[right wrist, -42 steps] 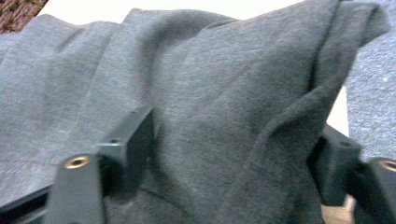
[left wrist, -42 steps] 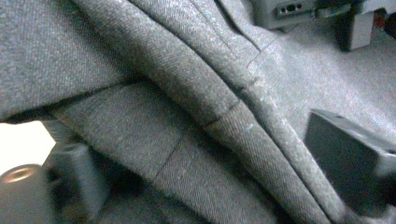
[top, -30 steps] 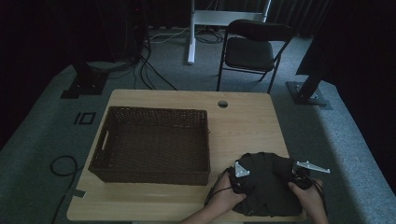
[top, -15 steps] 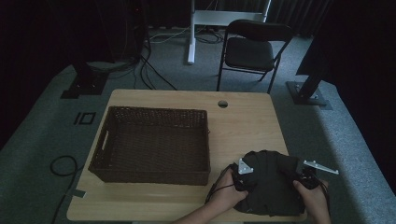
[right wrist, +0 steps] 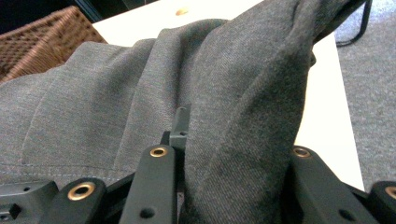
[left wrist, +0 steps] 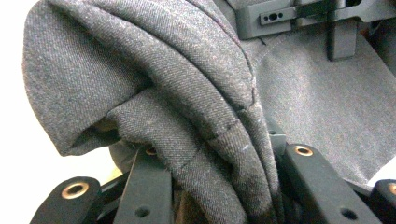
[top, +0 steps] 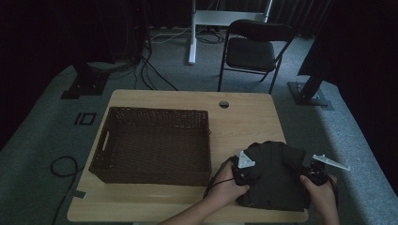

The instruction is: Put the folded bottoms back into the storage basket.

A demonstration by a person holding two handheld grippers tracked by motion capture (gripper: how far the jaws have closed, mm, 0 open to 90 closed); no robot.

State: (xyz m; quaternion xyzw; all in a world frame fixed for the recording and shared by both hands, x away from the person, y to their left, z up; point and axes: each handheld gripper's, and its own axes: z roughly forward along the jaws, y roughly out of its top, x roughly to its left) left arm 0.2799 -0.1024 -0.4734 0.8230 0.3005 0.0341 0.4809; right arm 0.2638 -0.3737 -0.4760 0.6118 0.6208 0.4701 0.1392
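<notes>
Dark grey garment (top: 274, 176) lies bunched on the near right part of the wooden worktop (top: 244, 122), right of the brown wicker basket (top: 152, 145) and apart from it.

High view: left tongs (top: 244, 171) sit at the garment's left edge, right tongs (top: 314, 174) at its right edge, each in one of the person's hands (top: 227, 185). Jaw gap cannot be read from this height. A round hole (top: 224, 104) sits near the worktop's far edge. Beyond, a black folding chair (top: 253, 49) stands on grey carpet (top: 37, 136), with cables on the floor.

Left gripper view: a thick rolled fold of garment (left wrist: 187, 116) runs between the two black jaws, which are closed on it; twill weave and a stitched seam visible. A black part of the other tongs (left wrist: 299, 16) shows at top right.

Right gripper view: the jaws are closed on an upright fold of cloth (right wrist: 243, 121). The basket corner (right wrist: 42, 39) shows at upper left, and the hole as a small spot on the pale worktop (right wrist: 327, 126).

No readable writing, brand or label in any view.
</notes>
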